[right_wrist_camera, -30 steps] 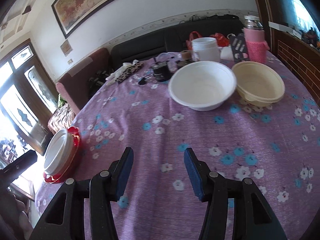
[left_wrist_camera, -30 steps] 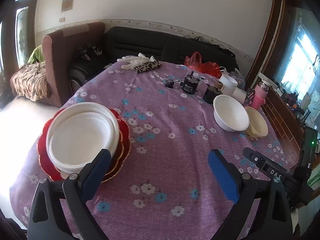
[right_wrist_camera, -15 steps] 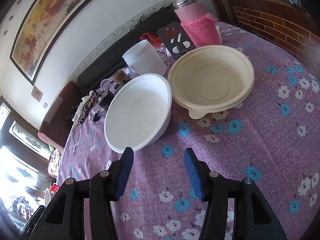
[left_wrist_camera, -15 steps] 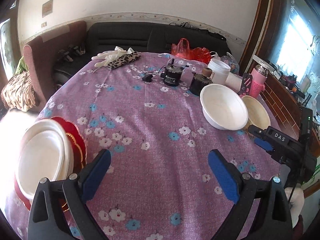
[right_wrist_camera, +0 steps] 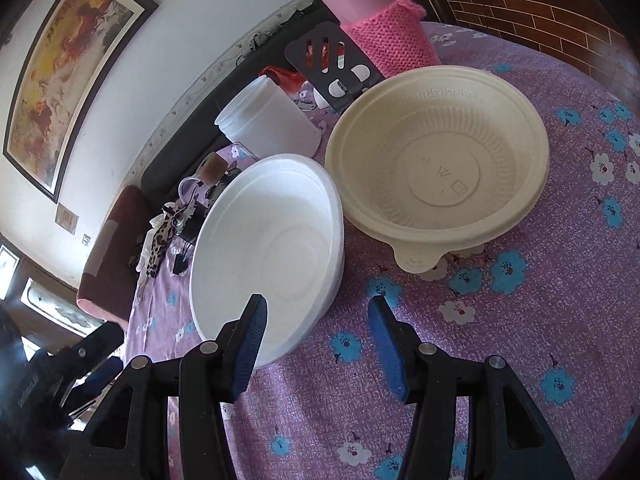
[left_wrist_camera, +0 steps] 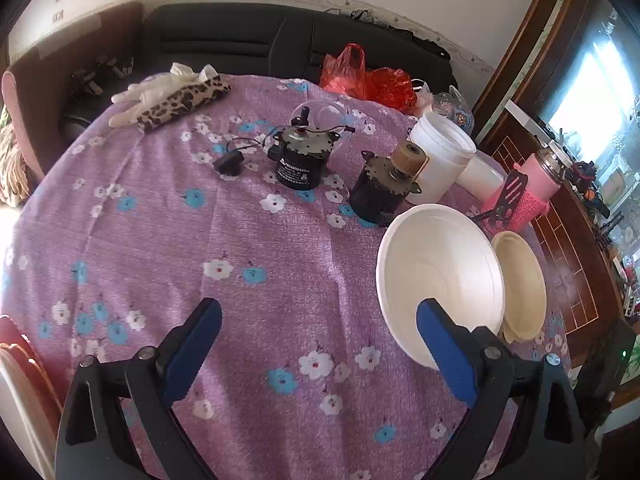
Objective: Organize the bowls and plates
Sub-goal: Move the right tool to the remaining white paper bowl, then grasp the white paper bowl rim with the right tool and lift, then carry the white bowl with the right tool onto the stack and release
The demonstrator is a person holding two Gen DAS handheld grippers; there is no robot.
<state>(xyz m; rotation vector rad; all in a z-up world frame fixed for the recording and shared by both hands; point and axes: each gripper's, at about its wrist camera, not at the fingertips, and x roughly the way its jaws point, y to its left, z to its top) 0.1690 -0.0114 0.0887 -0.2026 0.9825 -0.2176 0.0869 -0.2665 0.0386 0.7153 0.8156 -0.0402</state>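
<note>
Right hand-held gripper (right_wrist_camera: 316, 344): released, its blue pads (right_wrist_camera: 252, 344) spread apart; the near rim of the white bowl sits in the gap between them, with neither pad seen pressing on it.
Left hand-held gripper (left_wrist_camera: 320, 344): released and wide apart, holding nothing; it hangs over the flowered cloth, and its right pad (left_wrist_camera: 448, 352) overlaps the white bowl's near edge in view.
White bowl (right_wrist_camera: 268, 252): rests upright on the desk (left_wrist_camera: 240, 248), at the right side of the left wrist view, with nothing inside it.
Cream bowl (right_wrist_camera: 440, 160): upright just beside the white bowl, rims touching or nearly so; a small tab sticks out from its near edge.
Plate stack (left_wrist_camera: 16, 392): only a red and white edge shows at the far left of the left wrist view, well apart from both bowls.
Behind the bowls: a white plastic jar (right_wrist_camera: 268, 120), a dark slotted stand (right_wrist_camera: 332, 64) and a bottle in a pink knitted sleeve (right_wrist_camera: 380, 28).
Middle of the desk: two dark motors (left_wrist_camera: 302, 160), one with a small cable and plug.
Far edge: a leopard-print pouch (left_wrist_camera: 180, 100) with white gloves, and a red plastic bag (left_wrist_camera: 368, 80).
</note>
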